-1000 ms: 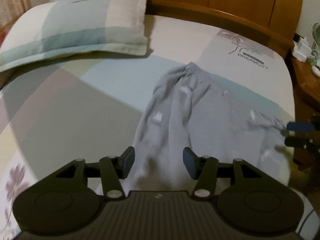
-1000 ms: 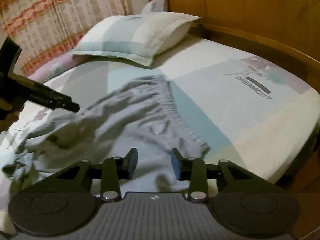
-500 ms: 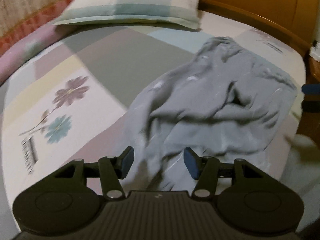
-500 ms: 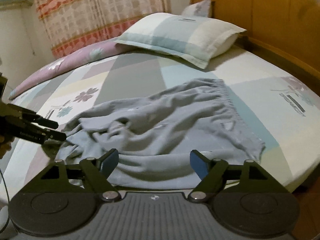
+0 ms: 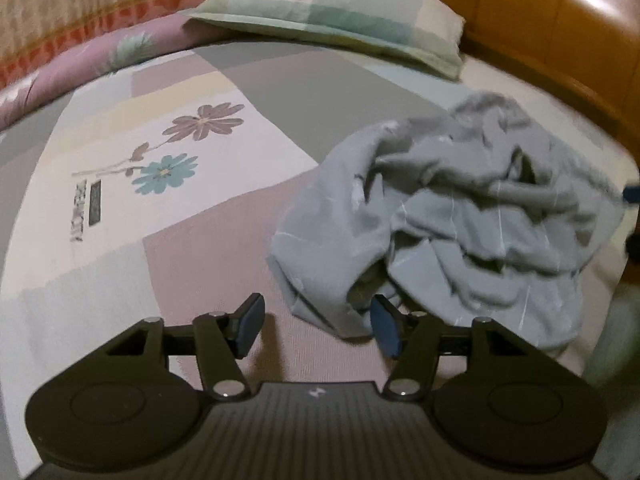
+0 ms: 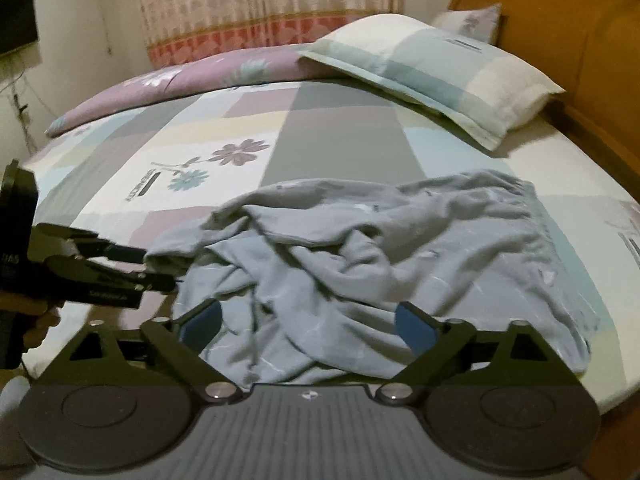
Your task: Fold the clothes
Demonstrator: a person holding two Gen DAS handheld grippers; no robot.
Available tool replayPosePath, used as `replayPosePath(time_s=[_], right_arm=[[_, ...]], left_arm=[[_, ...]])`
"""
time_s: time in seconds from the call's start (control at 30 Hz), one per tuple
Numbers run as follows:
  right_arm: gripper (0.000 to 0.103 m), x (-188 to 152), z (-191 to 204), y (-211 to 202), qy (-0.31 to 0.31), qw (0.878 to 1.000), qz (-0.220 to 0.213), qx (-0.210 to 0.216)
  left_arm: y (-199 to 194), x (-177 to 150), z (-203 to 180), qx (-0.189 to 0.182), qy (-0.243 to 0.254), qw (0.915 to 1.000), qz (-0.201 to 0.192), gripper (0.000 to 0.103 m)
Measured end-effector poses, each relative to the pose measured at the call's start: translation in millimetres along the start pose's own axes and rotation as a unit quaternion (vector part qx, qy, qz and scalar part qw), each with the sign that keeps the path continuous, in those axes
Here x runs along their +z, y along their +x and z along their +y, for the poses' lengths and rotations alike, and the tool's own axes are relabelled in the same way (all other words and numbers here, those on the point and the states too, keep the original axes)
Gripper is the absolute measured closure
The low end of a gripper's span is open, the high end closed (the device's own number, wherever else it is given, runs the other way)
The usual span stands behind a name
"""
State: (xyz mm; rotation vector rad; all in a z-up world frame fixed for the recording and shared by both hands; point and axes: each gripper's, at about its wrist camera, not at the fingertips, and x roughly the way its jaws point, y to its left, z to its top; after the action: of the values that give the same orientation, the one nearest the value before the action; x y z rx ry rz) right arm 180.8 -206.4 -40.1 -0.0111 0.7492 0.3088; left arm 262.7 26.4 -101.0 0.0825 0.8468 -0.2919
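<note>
A grey garment (image 5: 460,216) lies crumpled in a heap on the bed. My left gripper (image 5: 318,326) hovers low at its near corner. The jaws are opening, and the cloth's tip lies between them by the right pad (image 5: 385,330) without being pinched. In the right wrist view my right gripper (image 6: 306,322) hangs over the garment (image 6: 360,256) at its near edge. Its jaws are opening wide, and cloth lies under the gap, not gripped. The left gripper (image 6: 160,268) shows there at the heap's left end, held by a hand (image 6: 40,320).
The patchwork bed sheet (image 5: 168,264) with printed flowers (image 5: 180,148) stretches to the left of the heap. A striped pillow (image 6: 432,68) lies by the wooden headboard (image 5: 552,28). A rolled pink quilt (image 6: 180,84) lines the far side below a curtain (image 6: 272,0).
The spread garment has bunched into a heap. My right jaws widened and let the cloth go. My left gripper swung leftward to the garment's end, and its jaws parted a little.
</note>
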Motion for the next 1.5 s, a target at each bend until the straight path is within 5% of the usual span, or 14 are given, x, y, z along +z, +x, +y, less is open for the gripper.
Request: replayPosePath(time_s=[0.5,1.0,1.5], right_arm=[[0.005,5,17,31,-0.024,0.999,0.028,-0.007],[0.005,4,9,54,-0.024,0.999,0.047,-0.013],[0.005,-2,4,55,-0.008,0.999,0.05,0.005]], left_arm=[[16,22,56,0.053,-0.05,0.9971,-0.022,0.036],[40,77,77,0.099,-0.006,0.9947,-0.028,0.036],[39,44,56,0.026,-0.087,0.9958,0.01,0.032]])
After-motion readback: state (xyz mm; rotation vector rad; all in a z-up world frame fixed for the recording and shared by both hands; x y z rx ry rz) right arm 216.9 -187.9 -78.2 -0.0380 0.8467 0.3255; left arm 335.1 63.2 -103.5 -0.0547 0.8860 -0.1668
